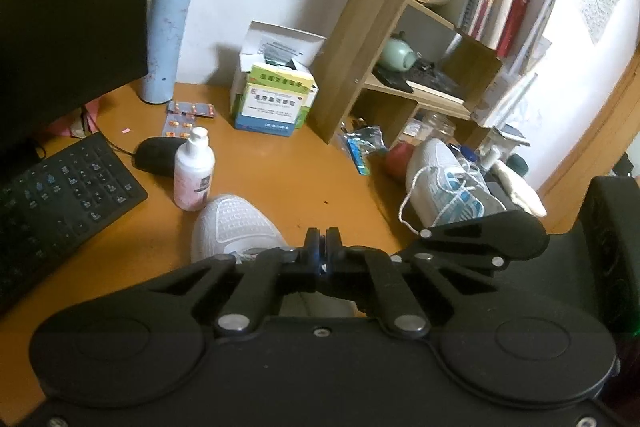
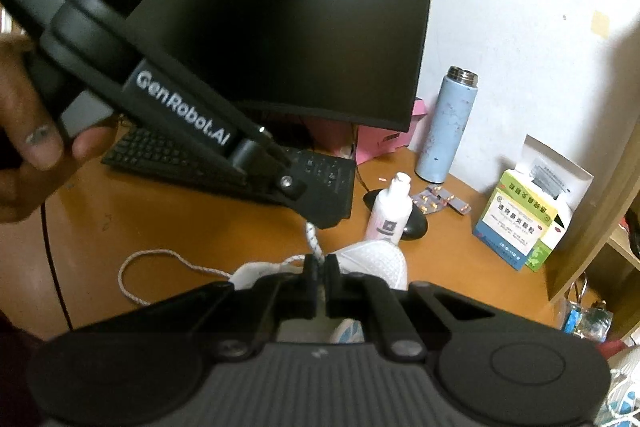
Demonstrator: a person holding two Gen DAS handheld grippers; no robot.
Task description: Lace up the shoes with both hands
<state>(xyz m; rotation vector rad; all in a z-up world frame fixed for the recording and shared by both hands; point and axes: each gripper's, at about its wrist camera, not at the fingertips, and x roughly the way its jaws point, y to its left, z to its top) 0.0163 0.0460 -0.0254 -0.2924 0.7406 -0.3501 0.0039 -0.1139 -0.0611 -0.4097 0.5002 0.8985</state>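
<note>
Left wrist view: the left tongs [image 1: 323, 231] are pressed together just over the near shoe [image 1: 234, 225], a white mesh sneaker on the orange tabletop [image 1: 280, 167]. A sliver of something pale shows low in the seam between the pads; whether it is lace I cannot tell. A second shoe [image 1: 444, 183], white with blue trim, stands to the right, its loose lace [image 1: 408, 201] drooping toward the black frame of the right tongs [image 1: 480, 235]. A white bottle [image 1: 194, 171] stands just beside the near shoe's toe, with a mouse [image 1: 154, 155], keyboard [image 1: 60, 195], blue flask [image 1: 164, 39], pill strips [image 1: 188, 117], boxes [image 1: 274, 95] and shelf [image 1: 400, 39] farther back.

Right wrist view: the right tongs [image 2: 320, 263] are clamped on the white lace [image 2: 314, 241], which rises from between the pads. More lace loops over the tabletop to the left. The left tongs' body reaches in from upper left, gripped by a hand [image 2: 32, 147], its tip meeting the lace's upper end. The shoe's toe shows just beyond the pads, below the monitor [image 2: 280, 15].
</note>
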